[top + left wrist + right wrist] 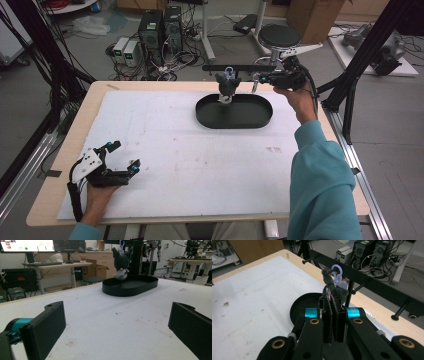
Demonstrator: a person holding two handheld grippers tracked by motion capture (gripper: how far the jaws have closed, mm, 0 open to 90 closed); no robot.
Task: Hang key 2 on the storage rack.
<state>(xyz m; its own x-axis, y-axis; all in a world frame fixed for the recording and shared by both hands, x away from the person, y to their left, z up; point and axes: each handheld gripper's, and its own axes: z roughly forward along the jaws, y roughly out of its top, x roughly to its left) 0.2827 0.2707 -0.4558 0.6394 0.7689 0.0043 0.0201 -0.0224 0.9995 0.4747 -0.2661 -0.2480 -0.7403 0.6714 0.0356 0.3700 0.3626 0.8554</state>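
White foam-covered table (190,165) in cluttered lab, right gripper (332,303) jaws closed on dark grey plush keychain toy (227,86) by black peg rail (240,67), toy over black oval tray (234,111), left gripper (123,157) jaws wide apart, empty, near front-left corner

Left gripper (117,322) jaws: bare tabletop (125,315) between and ahead, up to the black tray (132,286). Right gripper (333,307) jaws: plush toy (332,288) and peg rail (372,282) crowd directly ahead.
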